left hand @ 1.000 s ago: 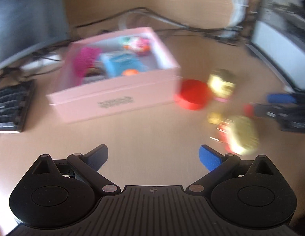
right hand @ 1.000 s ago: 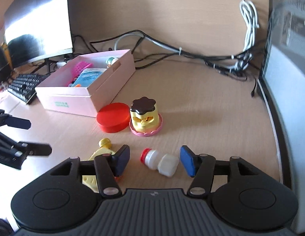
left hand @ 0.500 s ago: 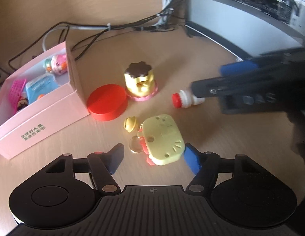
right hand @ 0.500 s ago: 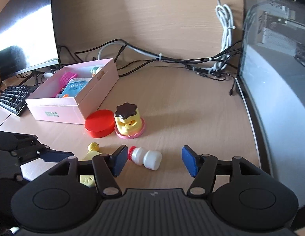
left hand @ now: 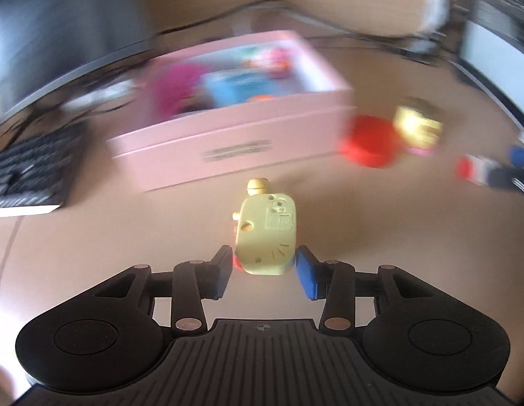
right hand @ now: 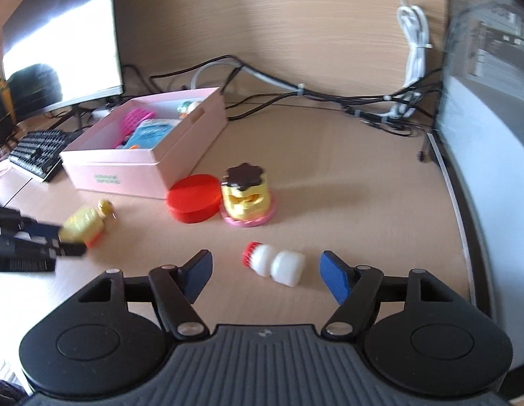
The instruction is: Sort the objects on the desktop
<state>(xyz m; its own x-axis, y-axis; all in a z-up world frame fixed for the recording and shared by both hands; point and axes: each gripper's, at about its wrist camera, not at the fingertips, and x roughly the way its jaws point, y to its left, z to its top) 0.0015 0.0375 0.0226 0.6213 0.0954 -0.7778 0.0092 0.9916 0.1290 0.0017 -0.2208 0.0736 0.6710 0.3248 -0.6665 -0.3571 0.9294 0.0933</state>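
The left gripper (left hand: 264, 272) is closing — its blue fingers (left hand: 306, 274) clasp the pale yellow square plastic toy (left hand: 266, 237), lifted in front of the open pink cardboard box (left hand: 235, 142). The right gripper (right hand: 266, 274) is opening, released, with nothing gripped; the small white bottle with a red cap (right hand: 275, 263) lies on the light wooden bench (right hand: 346, 182) between its fingers, right of the box, untouched.

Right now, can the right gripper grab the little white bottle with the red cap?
Probably yes. The white bottle lies on the desk between the right gripper's opening jaws, and nothing blocks it.
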